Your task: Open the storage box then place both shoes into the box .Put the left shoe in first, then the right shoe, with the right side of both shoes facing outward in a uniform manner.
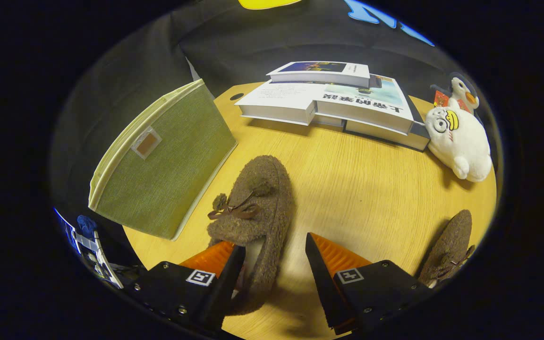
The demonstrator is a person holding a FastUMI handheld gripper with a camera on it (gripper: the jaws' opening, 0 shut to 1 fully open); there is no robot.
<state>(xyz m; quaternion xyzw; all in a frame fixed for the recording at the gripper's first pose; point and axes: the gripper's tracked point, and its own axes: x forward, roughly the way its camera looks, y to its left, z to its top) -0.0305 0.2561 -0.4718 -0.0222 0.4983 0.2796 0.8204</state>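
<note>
The tongs [274, 264] stand open over the wooden surface [357, 189], gripping nothing. One brown fuzzy shoe [253, 208] lies just ahead of them and partly between the fingers: its heel end runs down beside the left finger [220, 264], seemingly against its inner face, while a clear gap of bare surface separates the shoe from the right finger [328, 264]. The shoe's long axis runs nearly along the line of the fingers, toe pointing away, bow [234, 210] on its upper. So the shoe sits off-centre in the opening, toward the left finger, and a grasp would likely need the tongs to shift that way or close across the heel.

Taking this shoe as the landmark: the green fabric storage box [163, 165] stands just to its left, tilted or seen at an angle, near the shoe's toe half. The second shoe [449, 248] lies well off to its right, beyond the right finger, angled and partly cut off. Far beyond the toe sits a stack of books [333, 99], with a white plush toy [458, 139] to their right.

Whether the box is open cannot be told (only its side panel and pale rim show). Which shoe is the left one is also hard to judge, and the near shoe's heel is hidden behind the left finger.
</note>
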